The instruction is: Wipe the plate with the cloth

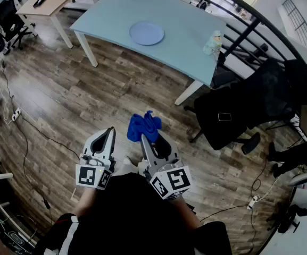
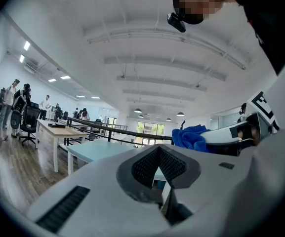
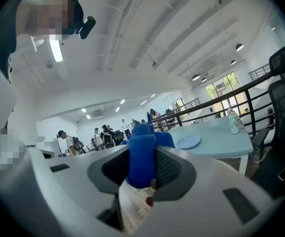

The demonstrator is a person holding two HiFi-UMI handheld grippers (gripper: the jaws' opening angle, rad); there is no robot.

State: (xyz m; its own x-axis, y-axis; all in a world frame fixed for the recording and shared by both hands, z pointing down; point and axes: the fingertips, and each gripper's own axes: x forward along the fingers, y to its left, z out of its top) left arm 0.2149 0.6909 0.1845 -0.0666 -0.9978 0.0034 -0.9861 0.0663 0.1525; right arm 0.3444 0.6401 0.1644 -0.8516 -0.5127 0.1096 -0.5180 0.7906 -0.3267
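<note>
Two tools sit close to the person's body in the head view, side by side and just apart, both pointing forward over the wooden floor (image 1: 63,100).

We find the left tool (image 1: 110,132) with its jaws brought together and nothing between them. The left gripper view confirms this: only the room beyond shows through the ribbed hollow.

We find the right tool (image 1: 149,138) clamped on the blue cloth (image 1: 144,125). In the right gripper view the cloth (image 3: 141,159) stands upright between the ribbed pads and bunches up above the jaw tips.

Beyond the tools, to the right, a black chair (image 1: 249,108) stands on the floor, just beside the near corner of the worktop.

We note the pale blue worktop (image 1: 185,41) well apart from both tools. The blue plate (image 1: 147,33) lies flat near its middle, with neither tool nor the cloth touching it. A small patterned bottle (image 1: 213,43) stands upright near the right-hand edge, apart from the plate.

Farther off at the upper left stands a wooden desk (image 1: 52,1) carrying a dark item that we cannot identify.
</note>
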